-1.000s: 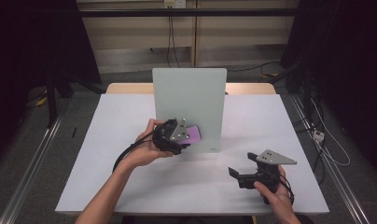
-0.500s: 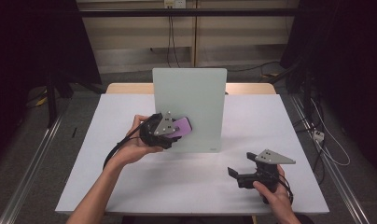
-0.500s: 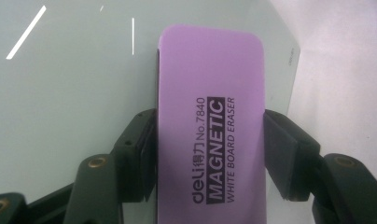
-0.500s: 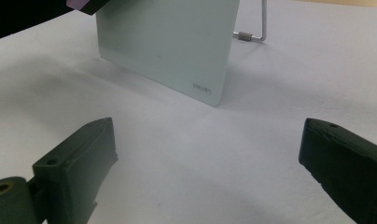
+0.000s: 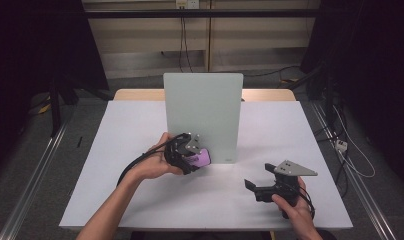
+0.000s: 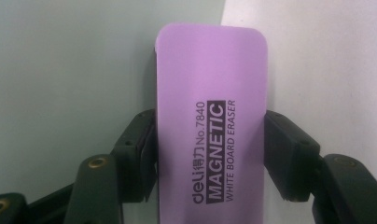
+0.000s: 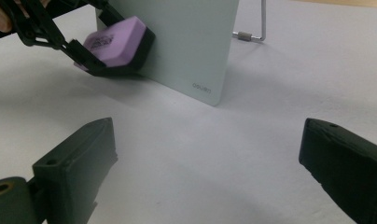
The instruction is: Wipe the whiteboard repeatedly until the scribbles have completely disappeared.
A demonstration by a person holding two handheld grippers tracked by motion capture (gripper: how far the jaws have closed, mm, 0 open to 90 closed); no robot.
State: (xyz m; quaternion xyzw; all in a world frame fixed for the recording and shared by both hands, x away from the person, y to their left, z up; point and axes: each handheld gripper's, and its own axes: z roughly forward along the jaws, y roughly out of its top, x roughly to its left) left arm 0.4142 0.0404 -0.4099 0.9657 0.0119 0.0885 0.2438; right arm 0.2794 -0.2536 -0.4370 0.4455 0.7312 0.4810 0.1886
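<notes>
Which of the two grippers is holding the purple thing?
The left gripper, by the upright board. It is shut on the purple eraser. The right gripper is open with nothing between its jaws.

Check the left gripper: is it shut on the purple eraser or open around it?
Shut on it. In the left gripper view both pads of the left gripper press the sides of the magnetic whiteboard eraser, held against the whiteboard.
</notes>
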